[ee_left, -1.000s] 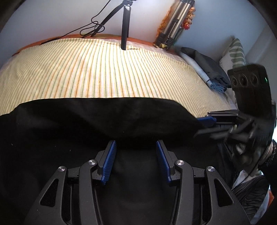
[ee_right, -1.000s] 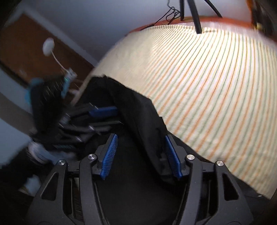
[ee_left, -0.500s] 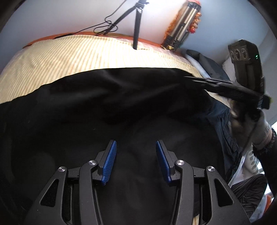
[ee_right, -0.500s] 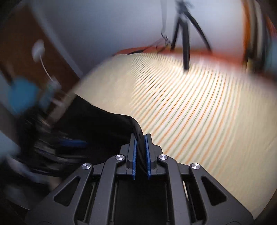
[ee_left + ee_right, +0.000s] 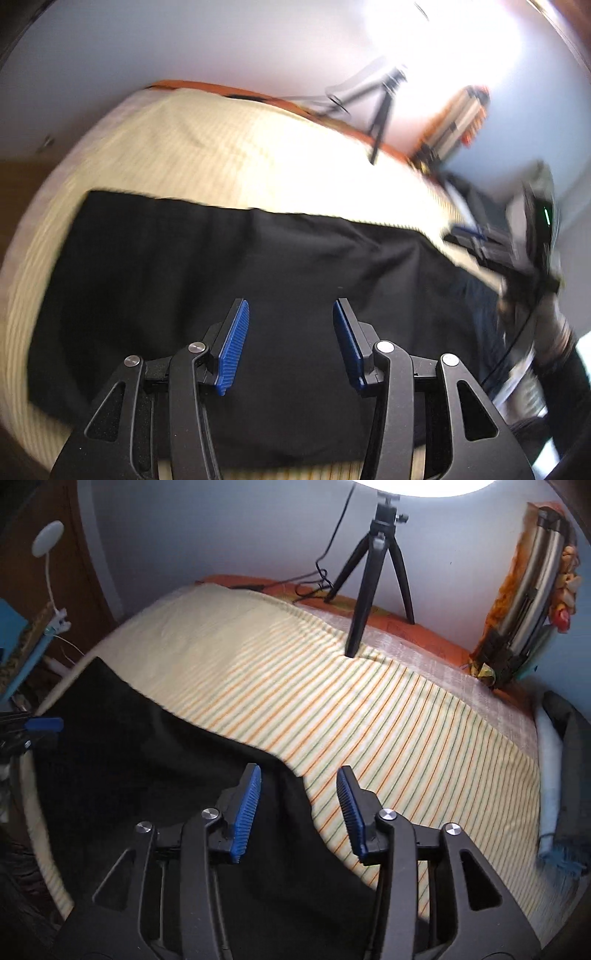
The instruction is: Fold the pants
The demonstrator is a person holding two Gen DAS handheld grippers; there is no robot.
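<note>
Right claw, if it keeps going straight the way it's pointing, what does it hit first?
Probably the striped bedsheet. The right claw is open over the edge of the black pants, aimed down at the bed; the tripod stands farther back. Depth is unclear.

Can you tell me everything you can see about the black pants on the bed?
The pants are plain black, soft-looking cloth, spread out flat on the striped sheet near the bed's front edge. They show a few gentle wrinkles and a fairly straight far edge. Both the left gripper and the right gripper hover open over them, gripping nothing. No pockets or waistband can be made out.
</note>
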